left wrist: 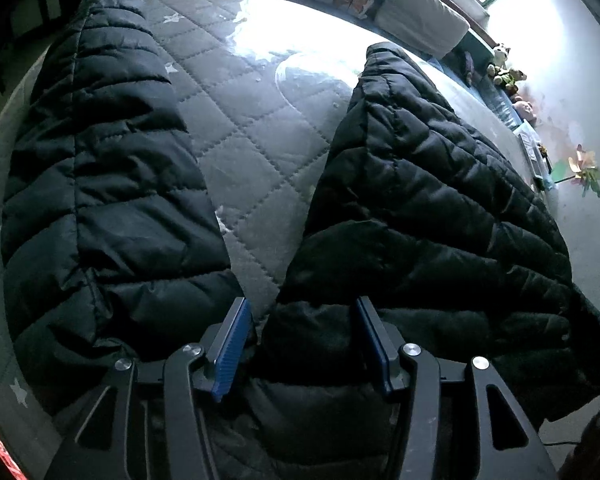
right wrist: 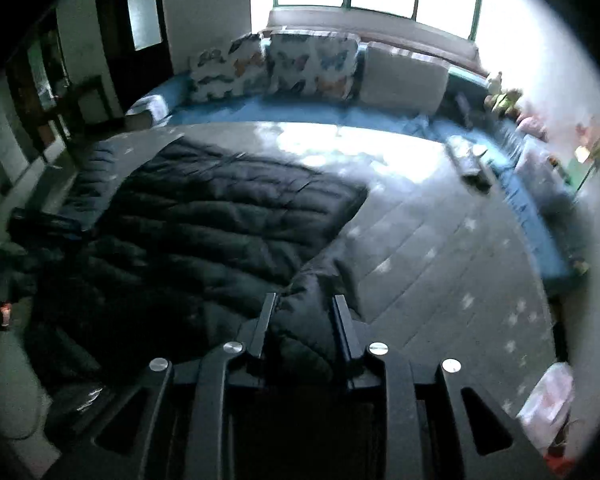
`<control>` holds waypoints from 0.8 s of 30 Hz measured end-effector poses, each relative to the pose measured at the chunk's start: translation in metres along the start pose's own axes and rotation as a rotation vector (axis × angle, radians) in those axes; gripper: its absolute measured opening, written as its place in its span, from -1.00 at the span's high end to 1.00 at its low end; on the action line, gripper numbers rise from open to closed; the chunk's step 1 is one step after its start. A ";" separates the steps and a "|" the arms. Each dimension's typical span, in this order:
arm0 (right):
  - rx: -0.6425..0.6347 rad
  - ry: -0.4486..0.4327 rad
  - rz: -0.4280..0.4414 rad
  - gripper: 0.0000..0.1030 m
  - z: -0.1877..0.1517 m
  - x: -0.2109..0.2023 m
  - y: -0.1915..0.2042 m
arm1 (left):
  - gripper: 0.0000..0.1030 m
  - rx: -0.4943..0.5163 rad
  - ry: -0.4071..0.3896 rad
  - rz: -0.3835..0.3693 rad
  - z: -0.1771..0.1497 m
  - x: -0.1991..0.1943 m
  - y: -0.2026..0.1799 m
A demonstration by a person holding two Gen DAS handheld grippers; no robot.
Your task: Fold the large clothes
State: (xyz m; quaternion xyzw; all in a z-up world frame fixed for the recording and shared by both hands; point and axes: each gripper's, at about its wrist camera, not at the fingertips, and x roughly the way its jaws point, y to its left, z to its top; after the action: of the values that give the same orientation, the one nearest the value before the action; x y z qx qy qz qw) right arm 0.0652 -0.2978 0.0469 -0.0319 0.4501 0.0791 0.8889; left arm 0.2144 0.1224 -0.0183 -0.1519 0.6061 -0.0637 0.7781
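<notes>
Black puffer jacket point(left wrist: 420, 208) lies flat on the quilted mattress point(left wrist: 240, 120).

Left gripper point(left wrist: 300, 340): fingers spread, hem fabric between them, not clamped.

Right gripper point(right wrist: 306, 328): clenched on a jacket edge at lower centre; jacket body extends toward upper left.

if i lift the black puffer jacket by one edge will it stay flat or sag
The black quilted puffer jacket would likely sag: it already drapes in soft folds on the grey quilted bedspread. Probably light for its bulk, given its puffy baffles. Its sheen suggests slippery fabric, so the right gripper may lose it.
</notes>
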 end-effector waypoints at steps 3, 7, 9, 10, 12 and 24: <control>0.010 0.012 0.029 0.39 0.010 -0.015 -0.015 | -0.12 0.005 0.005 0.003 0.000 0.001 0.001; 0.058 0.072 0.096 0.29 0.043 -0.016 -0.029 | -0.13 0.006 0.013 0.008 0.004 0.006 0.001; -0.002 0.134 0.031 0.21 0.061 0.013 -0.021 | -0.13 0.007 0.015 0.012 0.006 0.010 -0.001; -0.015 0.164 0.031 0.21 0.062 0.024 -0.019 | -0.13 0.007 0.017 0.014 0.006 0.010 -0.002; -0.073 0.263 0.011 0.21 0.069 0.064 -0.013 | -0.13 0.009 0.017 0.021 0.006 0.013 -0.004; -0.058 0.513 -0.006 0.21 0.058 0.191 -0.075 | -0.13 0.009 0.037 0.001 0.014 0.023 0.000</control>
State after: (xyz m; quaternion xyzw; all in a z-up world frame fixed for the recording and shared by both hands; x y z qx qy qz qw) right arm 0.2347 -0.3427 -0.0736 -0.0780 0.6582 0.0788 0.7446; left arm 0.2336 0.1179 -0.0363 -0.1468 0.6201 -0.0690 0.7676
